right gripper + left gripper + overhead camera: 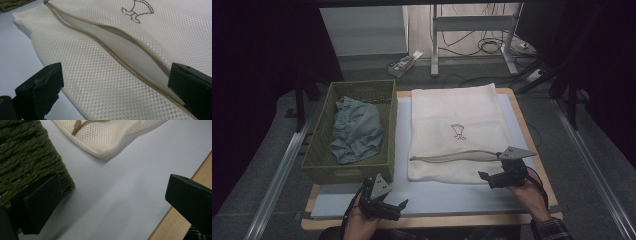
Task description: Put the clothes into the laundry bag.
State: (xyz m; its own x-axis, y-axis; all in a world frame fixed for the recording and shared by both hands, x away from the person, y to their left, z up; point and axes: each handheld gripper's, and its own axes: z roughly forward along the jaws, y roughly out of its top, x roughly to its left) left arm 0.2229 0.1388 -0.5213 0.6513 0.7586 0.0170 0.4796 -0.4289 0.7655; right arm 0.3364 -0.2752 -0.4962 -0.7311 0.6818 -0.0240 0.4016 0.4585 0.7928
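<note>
My right gripper [498,176] hangs spread at the mesh bag's [454,130] unzipped slit, ready to hold it wide; left gripper [388,205] spread too (idle by basket [314,165]) w/ denim garment [357,129] inside.

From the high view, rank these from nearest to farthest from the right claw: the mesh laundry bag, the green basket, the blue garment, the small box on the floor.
Measured from the right claw:
1. Mesh laundry bag, right beside it, its near right corner at the claw.
2. Green basket, across the table to the left.
3. Blue garment, inside the basket.
4. Small box, on the floor beyond the table.
</note>
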